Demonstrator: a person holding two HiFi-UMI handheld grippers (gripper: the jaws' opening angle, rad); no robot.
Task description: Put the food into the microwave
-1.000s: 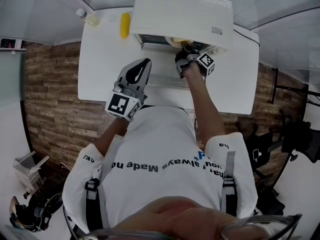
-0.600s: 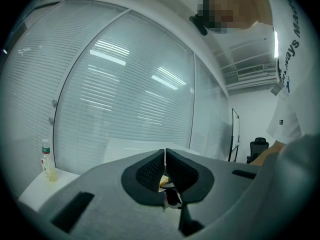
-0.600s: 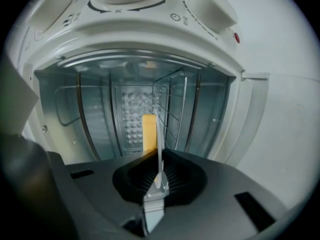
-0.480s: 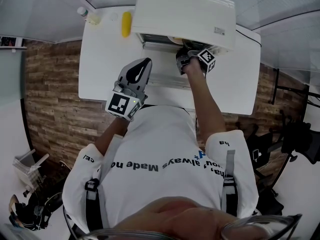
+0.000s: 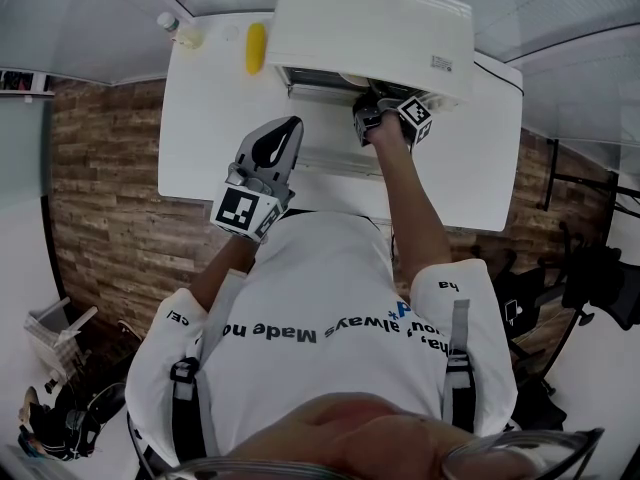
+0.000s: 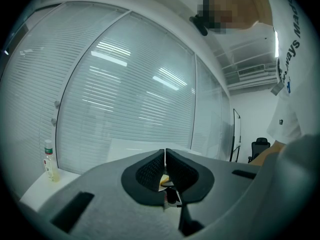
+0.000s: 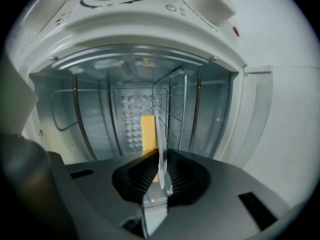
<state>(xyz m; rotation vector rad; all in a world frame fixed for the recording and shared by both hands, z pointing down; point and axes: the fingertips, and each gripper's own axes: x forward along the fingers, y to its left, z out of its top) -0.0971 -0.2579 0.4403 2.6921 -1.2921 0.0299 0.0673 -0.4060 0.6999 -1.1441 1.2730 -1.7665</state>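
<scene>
My right gripper (image 5: 378,106) reaches into the open mouth of the white microwave (image 5: 370,23). In the right gripper view the gripper (image 7: 160,176) is shut on the rim of a thin metal tray (image 7: 160,144), seen edge-on. A yellow piece of food (image 7: 148,131) lies against the tray, inside the shiny cavity. A wire rack (image 7: 175,109) stands just beyond it. My left gripper (image 5: 288,128) is held back near my chest, away from the microwave. Its jaws (image 6: 164,156) are shut with nothing between them.
The microwave stands at the back of a white table (image 5: 215,128), with its door (image 5: 335,156) folded down toward me. A yellow item (image 5: 256,48) and a small bottle (image 5: 170,26) sit on the table left of it; the bottle (image 6: 48,161) also shows in the left gripper view.
My right gripper has pushed a little deeper into the microwave with the tray. The left gripper has stayed where it was.
</scene>
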